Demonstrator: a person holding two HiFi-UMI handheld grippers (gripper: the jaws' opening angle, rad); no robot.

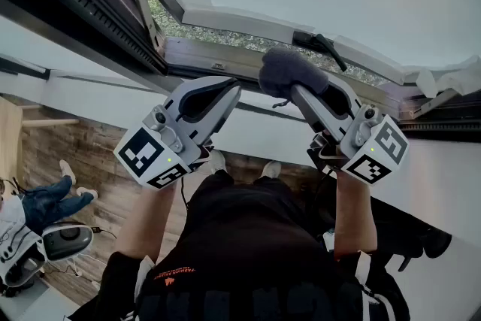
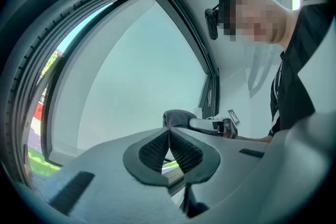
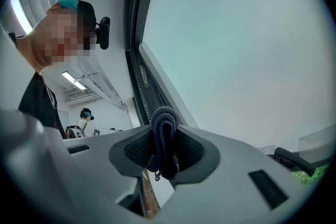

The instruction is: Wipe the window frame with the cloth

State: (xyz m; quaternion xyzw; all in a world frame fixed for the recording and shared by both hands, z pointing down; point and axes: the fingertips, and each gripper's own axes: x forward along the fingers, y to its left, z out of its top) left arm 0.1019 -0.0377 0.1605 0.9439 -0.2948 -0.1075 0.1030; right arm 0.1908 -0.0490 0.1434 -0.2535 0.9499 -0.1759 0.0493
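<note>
- The right gripper [image 1: 291,86] pinches the bunched dark cloth [image 1: 289,70] between its jaws; the cloth is up against the window frame [image 1: 210,56]
- The left gripper [image 1: 228,92] hangs just beside it; its jaws meet with nothing between them

cloth [image 1: 289,71] dark grey | left gripper [image 1: 228,88] pale grey, black-white square markers | right gripper [image 1: 299,91] same | window frame [image 1: 240,17] white | floor [image 1: 83,154] lower left, brown woodgrain

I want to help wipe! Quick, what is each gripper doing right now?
Left gripper: shut, nothing between its jaws.
Right gripper: shut on the grey cloth.
</note>
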